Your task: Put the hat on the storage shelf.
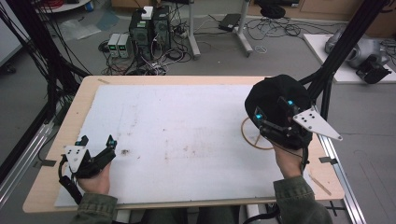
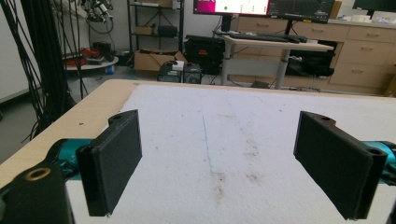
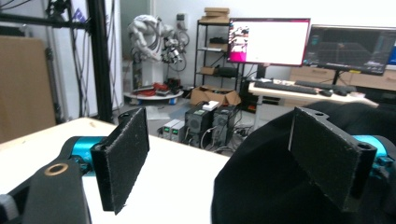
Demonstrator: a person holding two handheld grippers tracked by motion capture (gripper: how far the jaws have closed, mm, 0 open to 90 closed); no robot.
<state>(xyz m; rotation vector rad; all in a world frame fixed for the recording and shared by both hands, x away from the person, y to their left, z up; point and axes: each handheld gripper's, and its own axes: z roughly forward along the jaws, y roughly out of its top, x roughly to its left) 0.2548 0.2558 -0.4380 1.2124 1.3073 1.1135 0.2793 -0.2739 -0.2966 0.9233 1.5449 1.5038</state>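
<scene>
In the high view, the right gripper (image 1: 274,117) is hovering with jaws spread over a rounded black fabric cap (image 1: 268,95), beside a thin wooden ring (image 1: 246,136) on the white foam mat (image 1: 187,140). The left gripper (image 1: 97,143) is resting apart, jaws released.

In the left gripper view, the stained mat (image 2: 224,140) is lying bare between the spread jaws.

In the right gripper view, the cap (image 3: 266,186) is sitting between the parted jaws, ungrasped.

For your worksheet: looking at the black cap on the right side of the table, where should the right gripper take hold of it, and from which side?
Judging by its pose, grip the black cap at its near rim, coming from the person's side. The soft dome is too wide for the jaws, while the thin edge fits between them. The right gripper hovers open there, beside the wooden ring.
</scene>
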